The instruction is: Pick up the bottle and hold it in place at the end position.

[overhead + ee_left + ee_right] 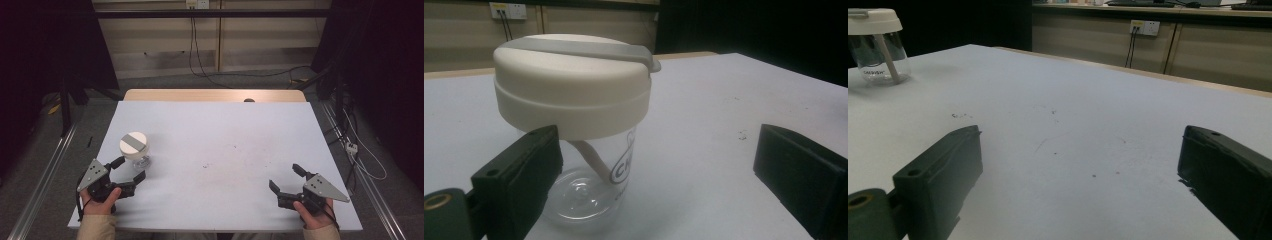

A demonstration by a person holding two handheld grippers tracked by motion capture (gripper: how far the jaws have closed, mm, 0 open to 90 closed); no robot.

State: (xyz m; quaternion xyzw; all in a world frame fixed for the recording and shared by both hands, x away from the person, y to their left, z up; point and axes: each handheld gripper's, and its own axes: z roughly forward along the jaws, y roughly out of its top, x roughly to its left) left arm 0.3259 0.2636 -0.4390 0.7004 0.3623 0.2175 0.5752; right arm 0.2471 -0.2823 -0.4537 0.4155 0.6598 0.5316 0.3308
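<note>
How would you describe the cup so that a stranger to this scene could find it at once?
Start at the white table and go to its near left part, just ahead of the left gripper. There stands the cup, upright: a clear body under a cream lid crossed by a grey strip. Nothing else stands on the table.

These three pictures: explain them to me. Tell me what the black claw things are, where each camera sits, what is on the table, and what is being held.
A person sits at a white table with a hand-held gripper in each hand, each with two black jaws. The high view looks down from above: the left gripper is at the left, the right gripper at the right. The other two pictures come from cameras riding on the grippers, looking out along their jaws. On the table stands one clear plastic cup with a white lid and a straw inside. Nothing is held: both grippers are open. The left one's jaws sit on either side of the cup, not gripping it.
</note>
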